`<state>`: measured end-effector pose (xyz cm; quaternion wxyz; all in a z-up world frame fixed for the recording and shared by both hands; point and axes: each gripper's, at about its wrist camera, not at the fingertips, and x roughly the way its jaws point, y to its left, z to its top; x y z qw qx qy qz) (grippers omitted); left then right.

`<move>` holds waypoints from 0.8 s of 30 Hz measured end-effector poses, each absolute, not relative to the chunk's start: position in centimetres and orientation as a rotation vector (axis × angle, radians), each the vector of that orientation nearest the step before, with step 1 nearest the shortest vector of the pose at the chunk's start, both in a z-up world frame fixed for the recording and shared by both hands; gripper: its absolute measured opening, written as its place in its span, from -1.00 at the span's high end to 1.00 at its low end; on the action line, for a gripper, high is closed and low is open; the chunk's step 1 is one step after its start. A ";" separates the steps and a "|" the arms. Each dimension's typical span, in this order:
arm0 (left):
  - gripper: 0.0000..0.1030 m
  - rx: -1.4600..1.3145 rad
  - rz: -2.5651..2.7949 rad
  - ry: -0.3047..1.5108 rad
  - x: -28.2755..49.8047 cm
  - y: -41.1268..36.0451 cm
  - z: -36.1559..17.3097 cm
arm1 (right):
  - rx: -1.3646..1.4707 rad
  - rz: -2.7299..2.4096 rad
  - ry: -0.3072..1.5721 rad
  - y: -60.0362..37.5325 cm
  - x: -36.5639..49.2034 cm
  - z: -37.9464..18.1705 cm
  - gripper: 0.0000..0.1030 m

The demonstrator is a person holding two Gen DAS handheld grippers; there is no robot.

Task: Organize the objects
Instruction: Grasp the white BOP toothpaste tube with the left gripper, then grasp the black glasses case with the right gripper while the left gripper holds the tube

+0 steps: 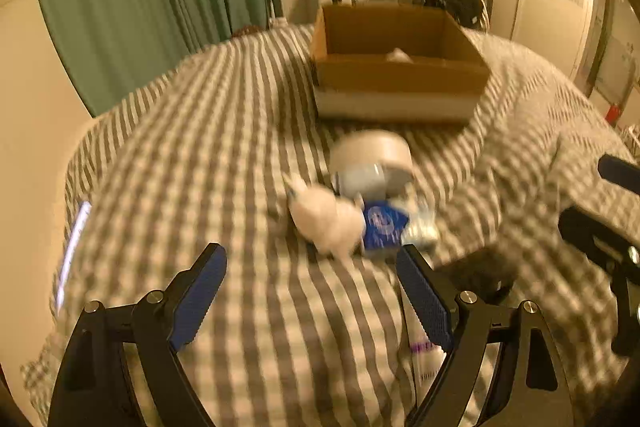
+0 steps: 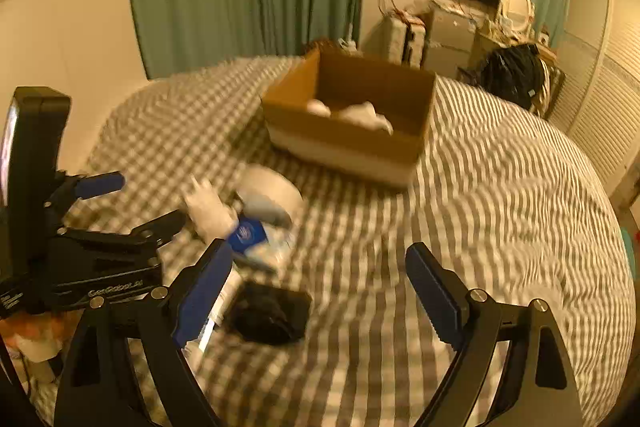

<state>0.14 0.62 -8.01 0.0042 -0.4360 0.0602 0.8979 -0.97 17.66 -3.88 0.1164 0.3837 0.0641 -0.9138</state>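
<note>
Ahead of my 2 spread, empty tongs, left (image 1: 310, 291) and right (image 2: 320, 291), I see the open brown cardboard box (image 2: 340, 141) holding crumpled white items (image 2: 362, 115).

Left claw (image 1: 310, 263) open above checked bedspread (image 1: 200, 163); white pouch (image 1: 326, 217), tape roll (image 1: 372, 163), cardboard box (image 1: 400, 75) ahead.

Brown matt cardboard box (image 1: 400, 77); grey-white checked cloth bedcover (image 1: 200, 155), soft; blue ribbed gripper pads (image 1: 426, 301), matt; black plastic frames.
</note>
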 end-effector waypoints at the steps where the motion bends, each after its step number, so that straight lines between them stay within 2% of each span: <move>1: -0.73 -1.382 2.780 0.204 0.5 1.1 -8.7 | 1.139 -2.681 0.188 18.0 -0.9 -4.4 -0.72; 9: -0.73 -1.426 2.615 0.274 2.8 4.2 -11.5 | 1.260 -2.658 0.057 20.0 -1.1 -7.5 -0.72; 14: -0.69 -1.458 2.550 0.328 2.7 5.5 -13.2 | 1.255 -2.660 0.056 19.7 -1.1 -7.8 -0.72; 15: -0.48 -1.458 2.542 0.317 2.6 5.4 -13.4 | 1.260 -2.660 0.054 19.7 -1.1 -7.9 -0.72; 16: -0.13 -1.471 2.540 0.303 2.4 5.3 -13.5 | 1.265 -2.659 0.050 19.7 -1.1 -8.0 -0.72; 17: 0.03 -1.482 2.539 0.290 2.3 5.0 -13.7 | 1.272 -2.658 0.046 19.8 -1.2 -8.2 -0.72; 18: 0.29 -1.488 2.529 0.263 2.2 4.8 -13.8 | 1.280 -2.657 0.044 19.8 -1.2 -8.3 -0.72; 19: 0.37 -1.491 2.520 0.231 2.1 4.5 -13.7 | 1.285 -2.657 0.042 19.8 -1.3 -8.4 -0.72; 24: 0.43 -1.460 2.520 0.129 2.2 3.4 -12.2 | 1.298 -2.641 0.049 19.5 -1.4 -8.7 -0.72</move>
